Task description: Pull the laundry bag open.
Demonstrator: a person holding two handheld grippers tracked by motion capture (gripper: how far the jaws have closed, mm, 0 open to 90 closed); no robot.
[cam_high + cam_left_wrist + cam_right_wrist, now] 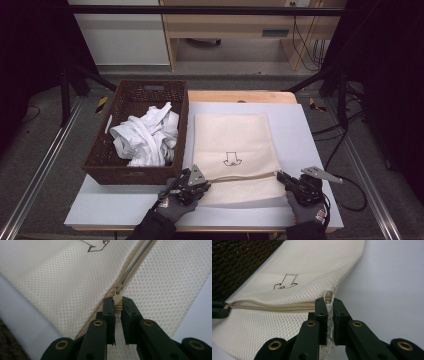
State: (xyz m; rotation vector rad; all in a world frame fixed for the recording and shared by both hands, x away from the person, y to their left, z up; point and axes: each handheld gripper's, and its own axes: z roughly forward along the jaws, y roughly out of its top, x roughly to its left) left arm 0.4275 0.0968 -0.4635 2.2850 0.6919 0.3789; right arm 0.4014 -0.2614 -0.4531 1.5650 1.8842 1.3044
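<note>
work: we take it as unzipping the mesh laundry bag (234, 150), likely to load the white clothes (146, 136) from the wicker basket (102, 161)
left gripper (206, 184): jaws together, clamped on the zipper pull (117, 305), at the bag's left side
right gripper (281, 177): jaws together, pinching the mesh at the zipper's end stop (328, 296), right edge of bag
done: both grips set; in the right gripper view the zipper (274, 306) gapes along its length between the two grippers, so we judge the bag mostly open
left: we judge a last bit of zipper travel at most, then lifting the mouth and moving clothes in; none in the bag yet as far as we see
bag place: flat on the white mat (310, 145), just right of the basket, near the table's front edge
bag axis: long axis runs away from the person; zipper lies across it, left to right, near the front end
bag marking: drawn arrow (231, 159) points toward the zipper end
</note>
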